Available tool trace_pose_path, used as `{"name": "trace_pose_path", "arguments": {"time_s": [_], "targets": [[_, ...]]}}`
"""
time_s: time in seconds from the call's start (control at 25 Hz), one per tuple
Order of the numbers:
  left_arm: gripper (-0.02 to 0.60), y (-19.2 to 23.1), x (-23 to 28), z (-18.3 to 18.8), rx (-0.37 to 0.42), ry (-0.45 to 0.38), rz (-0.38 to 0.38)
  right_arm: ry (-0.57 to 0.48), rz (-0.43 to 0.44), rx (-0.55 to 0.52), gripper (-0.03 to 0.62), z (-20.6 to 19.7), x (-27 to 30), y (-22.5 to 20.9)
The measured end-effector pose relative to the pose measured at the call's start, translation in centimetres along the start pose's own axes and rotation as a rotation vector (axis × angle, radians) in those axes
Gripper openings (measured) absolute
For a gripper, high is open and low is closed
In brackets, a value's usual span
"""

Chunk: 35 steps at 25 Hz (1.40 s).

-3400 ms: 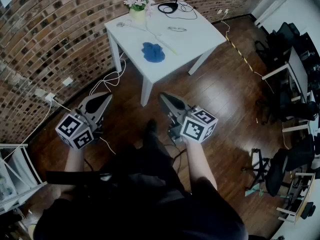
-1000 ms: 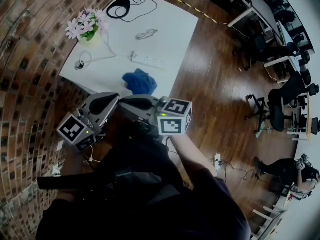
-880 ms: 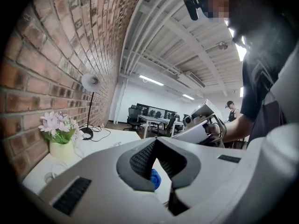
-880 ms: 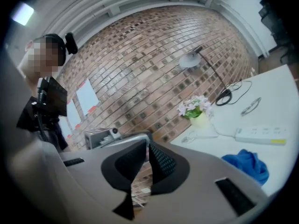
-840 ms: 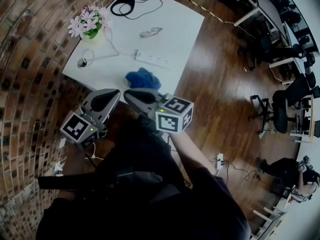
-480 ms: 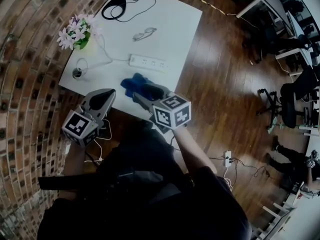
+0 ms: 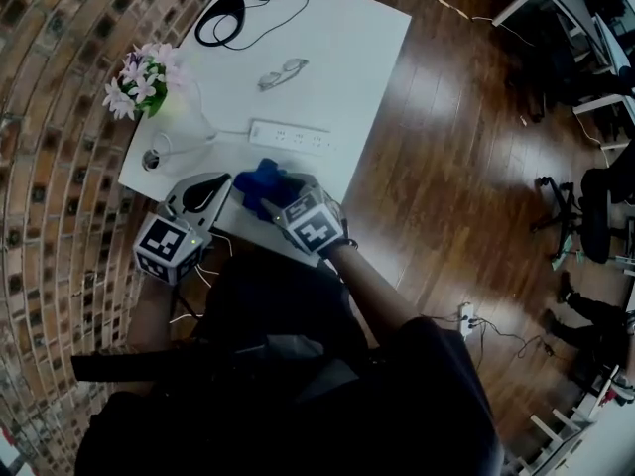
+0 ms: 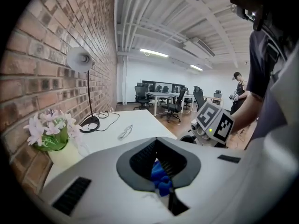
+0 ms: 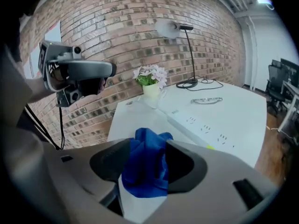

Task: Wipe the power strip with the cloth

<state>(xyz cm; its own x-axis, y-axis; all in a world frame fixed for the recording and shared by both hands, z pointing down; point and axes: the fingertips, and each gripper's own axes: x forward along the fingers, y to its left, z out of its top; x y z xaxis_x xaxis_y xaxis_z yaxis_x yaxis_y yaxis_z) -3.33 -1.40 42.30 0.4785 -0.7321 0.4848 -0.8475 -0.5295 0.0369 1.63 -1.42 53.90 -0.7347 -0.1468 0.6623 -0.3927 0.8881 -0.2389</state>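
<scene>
A white power strip (image 7: 288, 137) lies across the white table (image 7: 347, 58), also in the right gripper view (image 9: 201, 125). A crumpled blue cloth (image 7: 258, 181) sits near the table's front edge. My right gripper (image 7: 283, 191) is down on it. Its jaws have just been opening and stand wide, with the cloth (image 9: 145, 171) bunched between them and the pads not pressing it. My left gripper (image 7: 220, 180) is shut and empty just left of the cloth. A bit of blue shows through its closed jaws (image 8: 158, 143).
Behind the strip lie glasses (image 7: 281, 70). A vase of flowers (image 7: 139, 72) stands at the table's left side, a lamp base (image 7: 220, 8) with coiled cable at the far end. A plug and cord (image 7: 154, 157) lie left of the strip. Brick wall on the left, wooden floor on the right.
Both grippers came forward and down from above the floor to the table's front edge. The right gripper dropped onto the blue cloth and its jaws spread. The left stayed shut.
</scene>
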Motion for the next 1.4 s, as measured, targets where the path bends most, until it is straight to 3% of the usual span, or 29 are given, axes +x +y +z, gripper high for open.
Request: {"name": "trace_pose_path", "arguments": {"time_s": [0.24, 0.44, 0.72, 0.88, 1.0, 1.16, 1.4], "targets": [[-0.002, 3.1, 3.0, -0.3, 0.040, 0.050, -0.028, 0.112, -0.059, -0.024, 0.244, -2.9, 3.0, -0.9], [-0.002, 5.8, 5.7, -1.4, 0.079, 0.081, -0.109, 0.167, -0.138, 0.026, 0.242, -4.0, 4.5, -1.7], [-0.002, 8.3, 9.6, -3.7, 0.150, 0.188, -0.254, 0.196, -0.223, 0.111, 0.109, -3.7, 4.9, -1.6], [-0.002, 8.6, 11.1, -4.9, 0.159, 0.219, -0.307, 0.208, -0.278, 0.173, 0.080, -4.0, 4.5, -1.6], [-0.002, 8.3, 12.2, -5.7, 0.186, 0.249, -0.344, 0.169, -0.351, 0.241, 0.067, -4.2, 2.6, -2.9], [-0.002, 8.5, 13.6, -6.1, 0.189, 0.260, -0.329, 0.047, -0.483, 0.371, 0.066, -3.5, -1.9, -6.5], [-0.002, 8.8, 14.9, -6.7, 0.210, 0.286, -0.289, -0.063, -0.675, 0.440, 0.066, -2.1, -8.0, -12.9]]}}
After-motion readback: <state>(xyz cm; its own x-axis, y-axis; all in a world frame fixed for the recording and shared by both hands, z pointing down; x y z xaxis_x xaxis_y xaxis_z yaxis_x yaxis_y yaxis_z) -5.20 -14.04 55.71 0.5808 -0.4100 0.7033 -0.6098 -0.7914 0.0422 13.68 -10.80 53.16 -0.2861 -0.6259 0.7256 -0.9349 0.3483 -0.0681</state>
